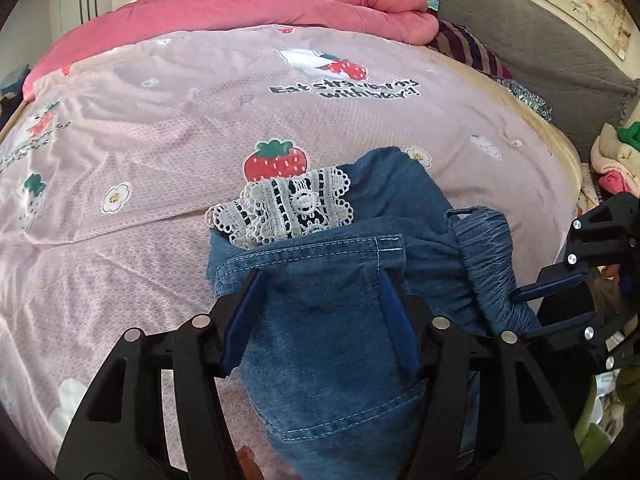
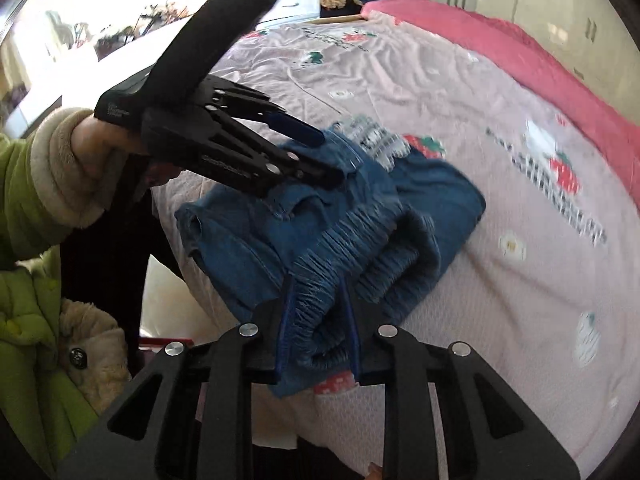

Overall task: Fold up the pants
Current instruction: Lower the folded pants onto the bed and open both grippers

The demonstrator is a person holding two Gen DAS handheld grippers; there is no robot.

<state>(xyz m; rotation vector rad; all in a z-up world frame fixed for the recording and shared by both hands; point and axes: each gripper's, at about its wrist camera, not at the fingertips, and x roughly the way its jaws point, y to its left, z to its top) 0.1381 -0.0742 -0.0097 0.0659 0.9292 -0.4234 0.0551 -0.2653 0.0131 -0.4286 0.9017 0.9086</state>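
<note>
Blue denim pants (image 1: 328,360) with white lace trim (image 1: 288,208) lie crumpled on the pink strawberry-print bedsheet (image 1: 160,120). My left gripper (image 1: 320,276) straddles the pocket area, its blue pads apart with flat denim between them and spreading past both. In the right wrist view the same left gripper (image 2: 332,156) reaches in from the left over the pants (image 2: 440,192). My right gripper (image 2: 317,284) is shut on the gathered elastic waistband (image 2: 340,240), which is bunched between its pads near the bed's edge. It also shows at the right edge of the left wrist view (image 1: 560,280).
A rolled pink quilt (image 1: 280,12) lies along the far side of the bed. A grey padded headboard (image 1: 520,40) and striped cloth (image 1: 464,48) are at the back right, and a clothes pile (image 1: 616,160) at the right. A person's green sleeve (image 2: 24,200) is at the left.
</note>
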